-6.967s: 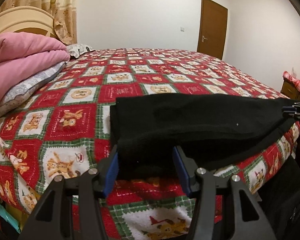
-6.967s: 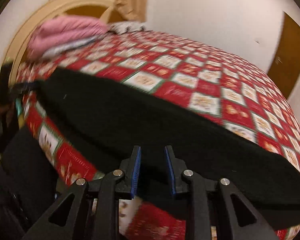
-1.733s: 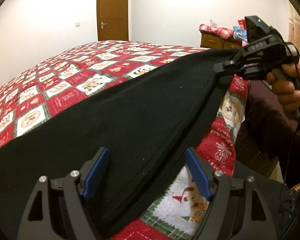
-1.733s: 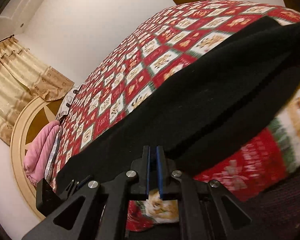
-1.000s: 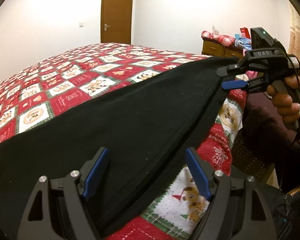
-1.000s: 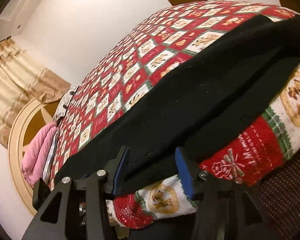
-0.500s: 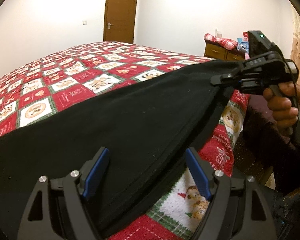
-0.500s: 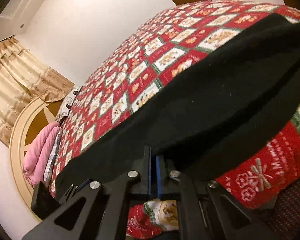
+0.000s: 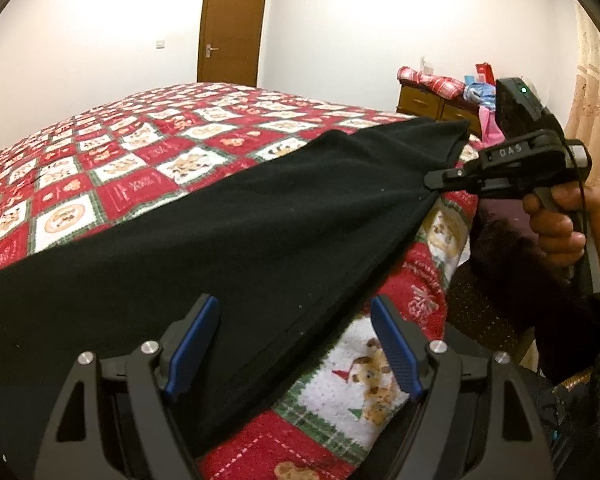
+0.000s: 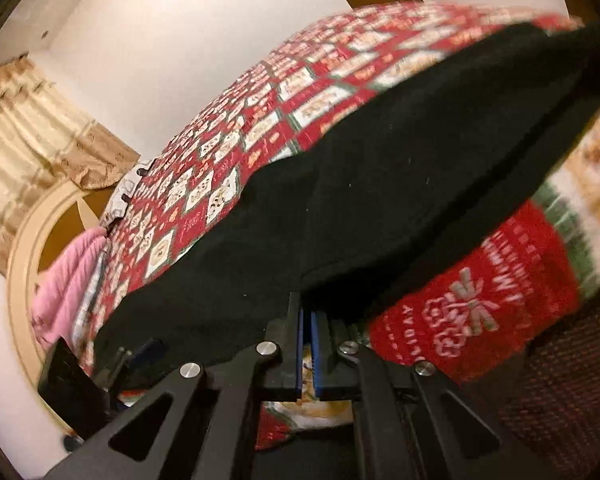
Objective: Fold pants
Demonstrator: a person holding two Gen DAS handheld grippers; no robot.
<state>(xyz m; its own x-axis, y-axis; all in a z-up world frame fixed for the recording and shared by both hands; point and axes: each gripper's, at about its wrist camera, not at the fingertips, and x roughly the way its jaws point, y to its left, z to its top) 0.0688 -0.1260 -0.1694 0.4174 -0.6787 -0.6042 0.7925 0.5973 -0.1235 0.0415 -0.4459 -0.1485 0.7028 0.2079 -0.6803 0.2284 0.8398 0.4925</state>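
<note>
Black pants [image 9: 228, 232] lie along the near edge of the bed [image 9: 148, 168], soft, limp, light, best taken at hems; right tongs [image 10: 307, 320] clenched on one edge, left tongs [image 9: 296, 344] released straddling another.

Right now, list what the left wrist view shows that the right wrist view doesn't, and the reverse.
Only the left wrist view: the door handle, a wooden dresser piled with clothes, and the person's hand holding the right hand-held gripper.

Only the right wrist view: the curtain, curved headboard and pink blanket.

Both: the black pants on the patterned bedspread; right hand-held gripper shut on the pants' edge.
</note>
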